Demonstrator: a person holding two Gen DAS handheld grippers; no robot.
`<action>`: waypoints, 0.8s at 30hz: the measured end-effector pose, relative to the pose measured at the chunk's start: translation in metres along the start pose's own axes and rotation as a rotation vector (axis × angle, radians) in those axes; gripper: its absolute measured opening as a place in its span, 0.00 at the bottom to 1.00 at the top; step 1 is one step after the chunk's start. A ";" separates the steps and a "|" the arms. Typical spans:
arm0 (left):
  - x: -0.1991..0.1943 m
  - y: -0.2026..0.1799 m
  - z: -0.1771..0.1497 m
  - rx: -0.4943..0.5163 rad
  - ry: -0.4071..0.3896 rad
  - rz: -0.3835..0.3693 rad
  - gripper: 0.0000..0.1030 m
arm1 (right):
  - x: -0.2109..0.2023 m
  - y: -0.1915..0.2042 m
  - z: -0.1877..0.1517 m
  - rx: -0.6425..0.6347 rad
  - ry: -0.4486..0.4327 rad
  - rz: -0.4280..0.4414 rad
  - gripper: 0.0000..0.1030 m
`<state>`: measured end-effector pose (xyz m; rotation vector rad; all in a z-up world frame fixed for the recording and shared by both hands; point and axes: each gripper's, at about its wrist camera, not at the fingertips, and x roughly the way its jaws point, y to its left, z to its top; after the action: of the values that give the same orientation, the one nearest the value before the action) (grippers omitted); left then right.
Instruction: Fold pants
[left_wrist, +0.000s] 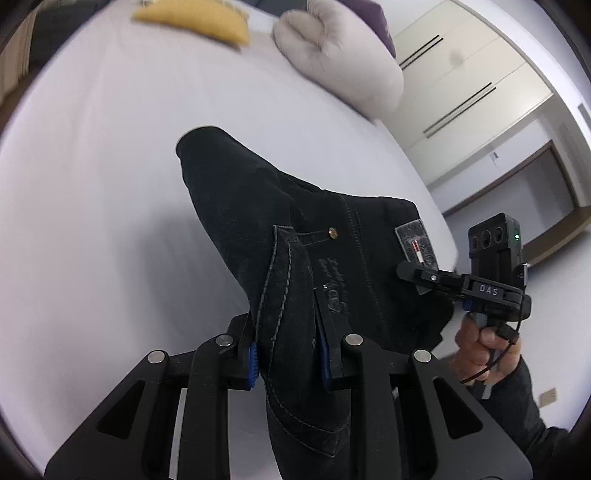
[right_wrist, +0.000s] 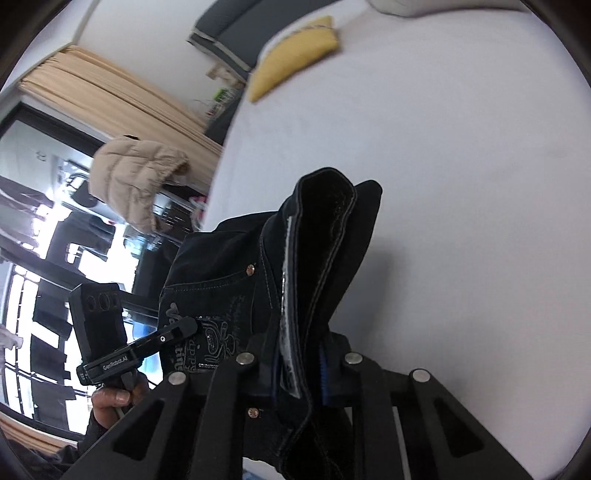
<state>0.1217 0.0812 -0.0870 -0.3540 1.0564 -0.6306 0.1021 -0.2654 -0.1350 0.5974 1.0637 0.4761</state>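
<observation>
Black denim pants (left_wrist: 258, 206) hang folded lengthwise above the white bed (left_wrist: 110, 147), lifted at the waist end. My left gripper (left_wrist: 284, 314) is shut on the waistband edge near a pocket, its blue pads (left_wrist: 253, 363) pressing the cloth. My right gripper (right_wrist: 299, 365) is shut on the other waistband corner of the pants (right_wrist: 325, 229), with thick folded denim between its fingers. Each view also shows the other tool from the side: the right gripper (left_wrist: 406, 271) bites the cloth by the leather patch, and the left gripper (right_wrist: 190, 326) by the embroidered pocket.
A yellow pillow (left_wrist: 195, 22), a pale rolled pillow (left_wrist: 340, 55) and a purple cushion (left_wrist: 373, 18) lie at the bed's far end. Wardrobe doors (left_wrist: 461, 74) stand beyond. A beige puffer jacket (right_wrist: 136, 177), curtain (right_wrist: 110, 88) and bright window are beside the bed.
</observation>
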 end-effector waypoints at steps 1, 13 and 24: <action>-0.006 0.006 0.012 0.016 -0.010 0.020 0.21 | 0.007 0.006 0.011 -0.008 -0.003 0.010 0.17; -0.006 0.128 0.124 0.006 -0.015 0.139 0.21 | 0.131 0.020 0.121 0.075 0.009 0.055 0.17; 0.036 0.189 0.095 -0.127 -0.038 0.180 0.38 | 0.170 -0.059 0.107 0.248 0.011 0.086 0.41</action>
<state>0.2767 0.2016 -0.1730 -0.3756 1.0812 -0.3959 0.2736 -0.2266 -0.2482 0.8640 1.1191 0.4253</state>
